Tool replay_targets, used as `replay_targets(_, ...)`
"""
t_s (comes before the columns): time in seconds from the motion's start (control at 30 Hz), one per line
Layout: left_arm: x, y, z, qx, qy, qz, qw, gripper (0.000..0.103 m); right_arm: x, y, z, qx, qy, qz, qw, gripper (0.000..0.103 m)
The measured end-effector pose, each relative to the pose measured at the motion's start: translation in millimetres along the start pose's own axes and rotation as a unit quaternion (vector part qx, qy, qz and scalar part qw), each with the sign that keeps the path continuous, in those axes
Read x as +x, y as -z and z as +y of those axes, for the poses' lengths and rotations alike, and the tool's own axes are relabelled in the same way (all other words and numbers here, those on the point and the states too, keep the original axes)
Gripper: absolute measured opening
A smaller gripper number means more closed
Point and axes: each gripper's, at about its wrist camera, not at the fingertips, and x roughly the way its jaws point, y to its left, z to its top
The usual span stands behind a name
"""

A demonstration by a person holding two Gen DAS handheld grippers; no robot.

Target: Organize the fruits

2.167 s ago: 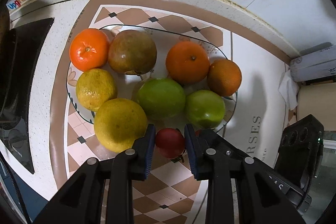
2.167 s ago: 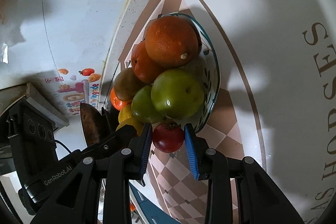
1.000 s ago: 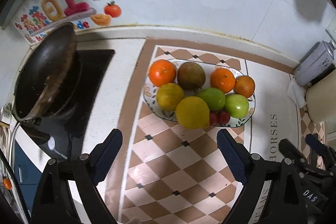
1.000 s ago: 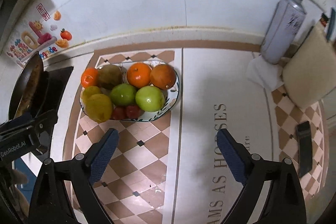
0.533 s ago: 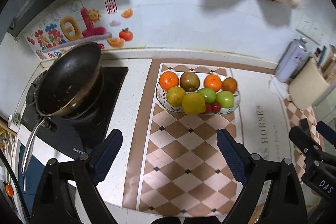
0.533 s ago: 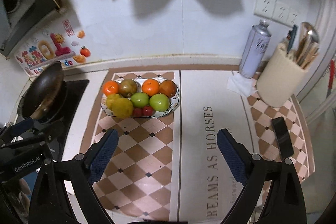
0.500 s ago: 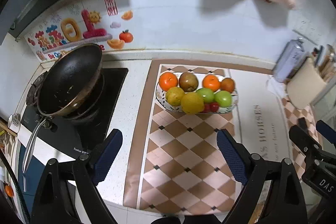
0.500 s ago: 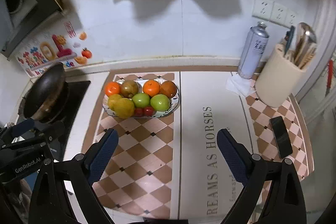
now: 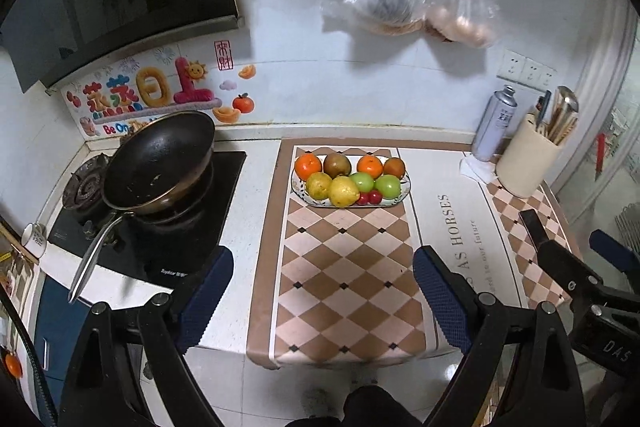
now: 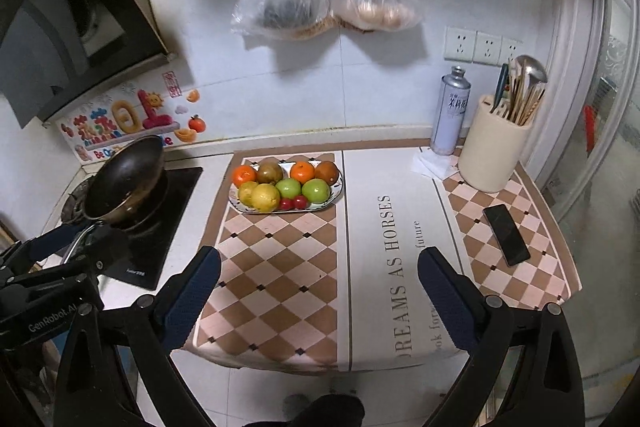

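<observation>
Orange, green, yellow and red fruits fill an oval plate (image 9: 405,191) at the back of a checkered mat (image 9: 348,267) on the bench (image 9: 256,195), with two small red tomatoes (image 10: 293,203) at the plate's front edge beside a large yellow fruit (image 9: 343,191). Both the left gripper (image 9: 323,291) and the right gripper (image 10: 319,285) hover well back from the plate, each with its blue-padded fingers (image 9: 438,291) spread wide apart and holding nothing. A dark pan (image 9: 158,163) sits on the stove to the left.
</observation>
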Motion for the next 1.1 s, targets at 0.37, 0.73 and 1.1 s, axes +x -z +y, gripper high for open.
replay_targets(0.37,-41.3,15.6,-4.3,-0.015,-0.015,-0.011,0.9997,0.092,-35.3,-0.2,-8.9,-0.015,-0.015,-0.011,1.000,0.101)
replay_targets(0.73,-28.9,2.8,-8.8,-0.025,-0.030,-0.013,0.9992,0.092,-4.6,-22.1,-9.9,-0.023,-0.027,0.001,0.999,0.101)
replay_targets(1.1,18.3,-34.8,-8.1,-0.030,-0.046,-0.007,0.9985,0.092,61.8,-61.4,-7.5,-0.030,-0.014,0.009,0.999,0.102)
